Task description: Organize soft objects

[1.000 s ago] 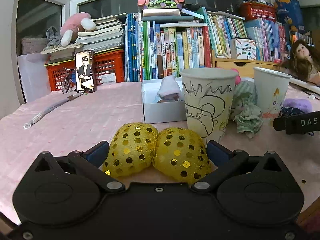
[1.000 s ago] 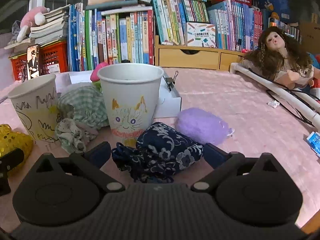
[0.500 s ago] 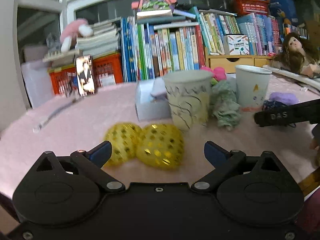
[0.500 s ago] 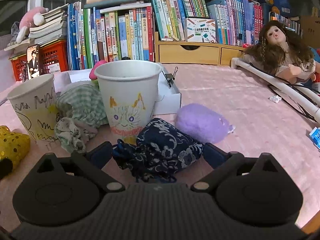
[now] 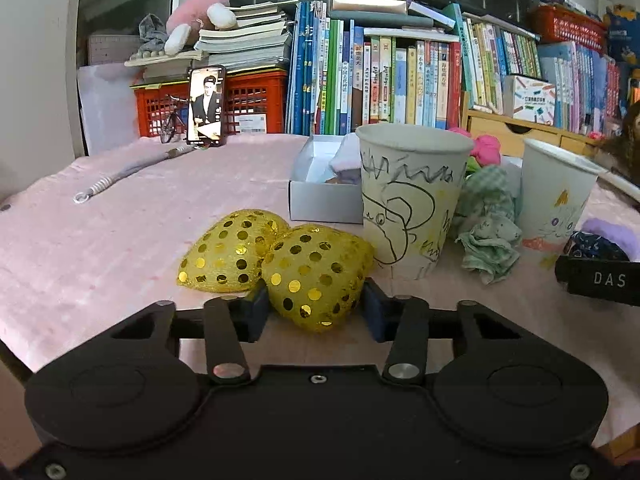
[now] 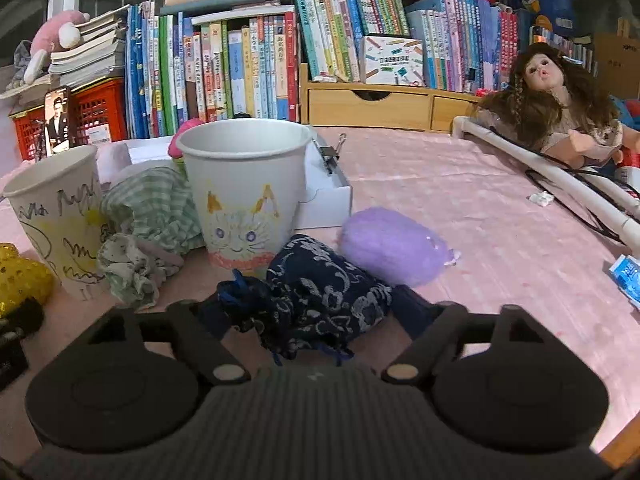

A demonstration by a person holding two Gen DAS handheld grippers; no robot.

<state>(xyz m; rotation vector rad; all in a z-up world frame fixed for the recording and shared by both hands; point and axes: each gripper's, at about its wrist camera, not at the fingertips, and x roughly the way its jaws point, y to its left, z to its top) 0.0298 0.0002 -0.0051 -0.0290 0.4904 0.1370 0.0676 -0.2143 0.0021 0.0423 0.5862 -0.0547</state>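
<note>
Closing, the left tool (image 5: pixel 316 314) pinches the yellow pouch (image 5: pixel 316 276) beside the scribbled cup (image 5: pixel 412 204). The right tool (image 6: pixel 308 314) narrows around the navy pouch (image 6: pixel 320 304).

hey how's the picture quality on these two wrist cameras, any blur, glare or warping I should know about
Left wrist view: sharp, no motion blur; fisheye bends the white window frame; the gold sequins on the yellow spotted fabric heart glint under room light. Right wrist view: also sharp, evenly lit; the white plastic pipe curves near the edge, the corners go dark, and the navy floral cloth pouch shows little detail in its folds.
</note>
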